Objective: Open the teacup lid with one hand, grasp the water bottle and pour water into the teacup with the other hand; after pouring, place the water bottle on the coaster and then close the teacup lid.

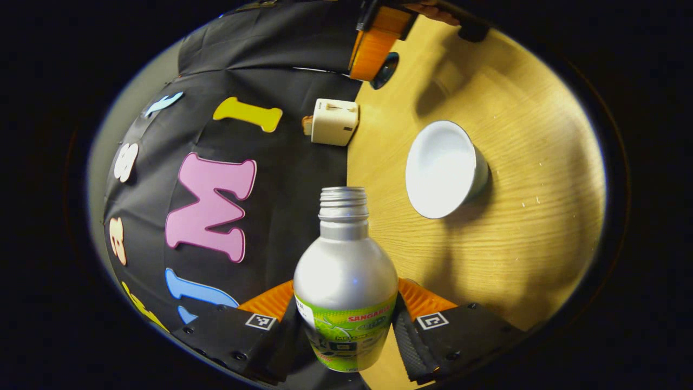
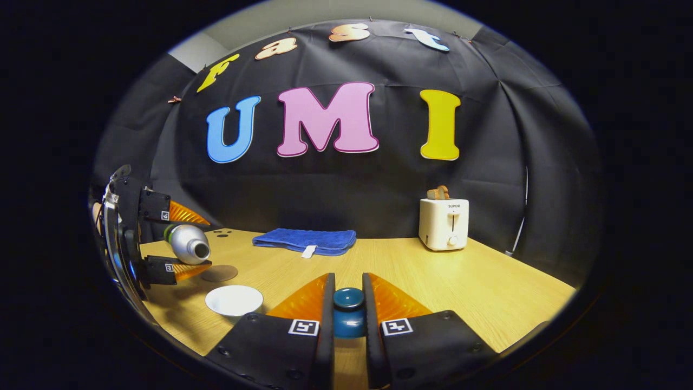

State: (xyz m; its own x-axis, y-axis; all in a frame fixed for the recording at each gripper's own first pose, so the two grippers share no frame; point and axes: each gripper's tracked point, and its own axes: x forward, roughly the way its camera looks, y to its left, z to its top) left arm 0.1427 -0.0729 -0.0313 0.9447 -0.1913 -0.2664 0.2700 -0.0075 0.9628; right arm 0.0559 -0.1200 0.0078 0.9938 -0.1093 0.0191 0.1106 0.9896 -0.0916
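Note:
My left gripper (image 1: 346, 299) is shut on a silver water bottle (image 1: 344, 260) with a green label and an uncapped mouth. In the right gripper view the bottle (image 2: 188, 242) lies tipped almost level in the left gripper (image 2: 184, 245), above and behind the cup. No stream of water shows. The teacup (image 1: 444, 169) stands uncovered on the table, white inside, also seen as the cup (image 2: 234, 299). My right gripper (image 2: 348, 287) is shut on the dark teal lid (image 2: 348, 314), held off to the cup's right. The right gripper (image 1: 379, 46) with the lid (image 1: 385, 70) hangs beyond the cup.
A round brown coaster (image 2: 219, 272) lies on the wooden table (image 2: 460, 281) just behind the cup. A folded blue towel (image 2: 306, 240) lies at the back. A white toaster (image 2: 444, 223) stands at the back right, toaster (image 1: 335, 122).

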